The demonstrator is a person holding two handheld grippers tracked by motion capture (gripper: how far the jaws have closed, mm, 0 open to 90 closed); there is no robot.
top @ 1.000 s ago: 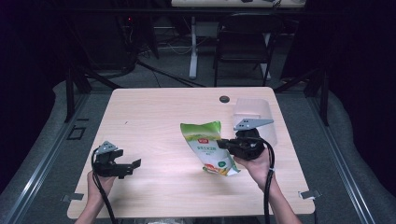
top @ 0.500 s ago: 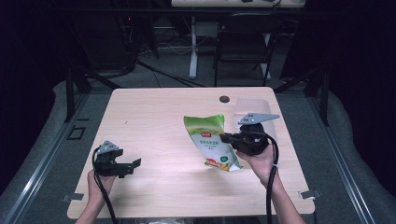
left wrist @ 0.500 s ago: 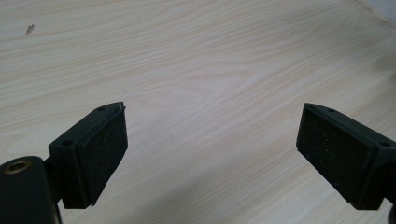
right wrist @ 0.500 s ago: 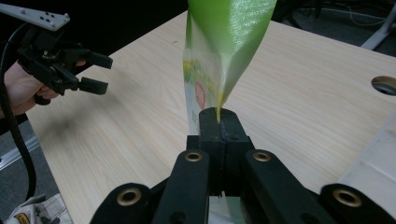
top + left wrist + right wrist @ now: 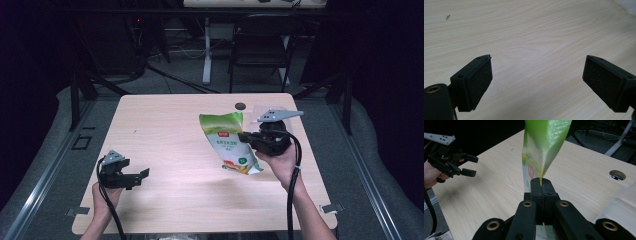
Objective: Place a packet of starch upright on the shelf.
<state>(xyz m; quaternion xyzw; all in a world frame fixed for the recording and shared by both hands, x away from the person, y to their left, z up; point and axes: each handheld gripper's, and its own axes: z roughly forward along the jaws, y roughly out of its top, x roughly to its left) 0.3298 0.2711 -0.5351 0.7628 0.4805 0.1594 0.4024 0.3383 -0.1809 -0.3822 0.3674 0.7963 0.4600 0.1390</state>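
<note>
So the right gripper (image 5: 246,136) has its jaws pinching the green bag (image 5: 227,142), lifted off the surface (image 5: 165,130). Left gripper (image 5: 141,176) idles, jaws spread. Placing it somewhere looks left.

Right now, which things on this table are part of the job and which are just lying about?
In the job:
- green snack bag, pinched by the right tongs
- left tongs, open, waiting over the table

Lying about:
- clear plastic container at the far right edge
- round cable hole
</note>
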